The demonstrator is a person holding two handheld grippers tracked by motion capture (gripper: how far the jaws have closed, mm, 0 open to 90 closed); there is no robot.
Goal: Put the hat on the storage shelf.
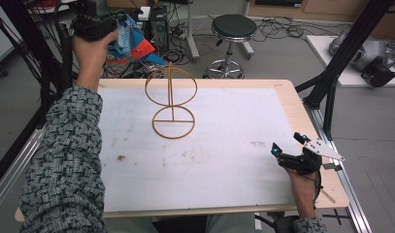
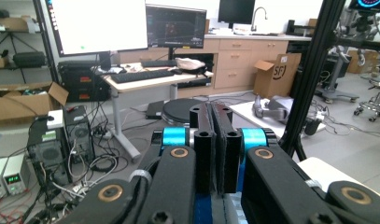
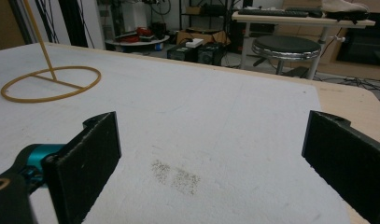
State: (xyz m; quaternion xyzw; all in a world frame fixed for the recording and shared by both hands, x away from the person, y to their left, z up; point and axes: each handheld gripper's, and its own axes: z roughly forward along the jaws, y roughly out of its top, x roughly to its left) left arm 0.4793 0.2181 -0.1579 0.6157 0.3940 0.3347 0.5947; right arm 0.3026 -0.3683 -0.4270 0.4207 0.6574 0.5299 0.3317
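Wire stand (image 1: 172, 101) upright near the far middle of the table (image 1: 224, 145): flat ring base on the white mat, thin post rising from it, larger ring on top. Same stand's base ring and post (image 3: 50, 84) seen from the right gripper view, far off to the left on the mat. Nothing hung on it, nothing lying beside it. Left tool (image 1: 95, 24) raised high beyond the table's far left corner, held in the hand (image 1: 90, 48), well apart from the stand. In the left gripper view, jaws of the left tool (image 2: 215, 144) pressed flat together, clenched on nothing visible between the pads; camera aimed out at desks, monitors and a stool in the room, not at the table. Blue and red bundle (image 1: 132, 41) just beside the raised hand in the high view; cannot tell whether touched or merely behind. Right tool (image 1: 302, 153) resting low near the right edge of the table, jaws spread wide, released, nothing between them. In the right gripper view, right tool (image 3: 211, 163) facing bare mat with a faint grey smudge (image 3: 176, 176) ahead. Judgement: work on the stand barely begun or paused. Stand untouched, neither tool near it. Left to do: bring a tool across to the stand, close on post or ring, then handle it.
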